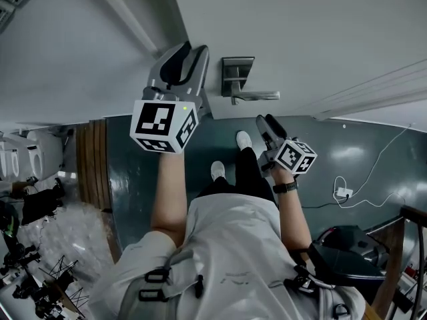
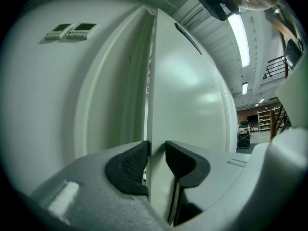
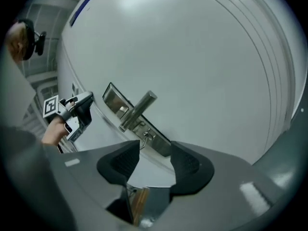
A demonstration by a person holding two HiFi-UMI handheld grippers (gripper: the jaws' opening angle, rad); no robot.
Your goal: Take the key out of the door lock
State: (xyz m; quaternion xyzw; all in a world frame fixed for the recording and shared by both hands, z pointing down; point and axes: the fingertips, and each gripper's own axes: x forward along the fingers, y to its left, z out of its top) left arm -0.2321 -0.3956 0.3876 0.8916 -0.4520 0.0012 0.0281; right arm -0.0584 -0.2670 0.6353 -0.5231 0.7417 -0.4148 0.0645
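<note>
The right gripper is released, its jaws apart with nothing between them. It is aimed at the door from a little way off. Straight ahead of its jaws and slightly above them, the key sits in the lock plate, just under the handle. A small ring or loop seems to hang from the key. The left gripper is clenched on the door's free edge, one pad on each face, and appears to be steadying the door.

The task looks barely begun, since the key is in the lock and the right gripper is well short of it. Several things could go wrong from here.

- The key is small and close under the handle, so jaws coming in too high would likely bump the handle instead of closing on the key.
- If the jaws close on the dangling loop rather than the key's head, the pull would probably tug at an angle and the key could bind.
- If the key is turned away from its removal position — these views do not show which way it sits — a straight pull may not free it, and more force could make the pads slip off.
- A hard pull would drag on the door. If the left gripper's hold on the thin edge gives, the door may swing and spoil the line of approach.
</note>
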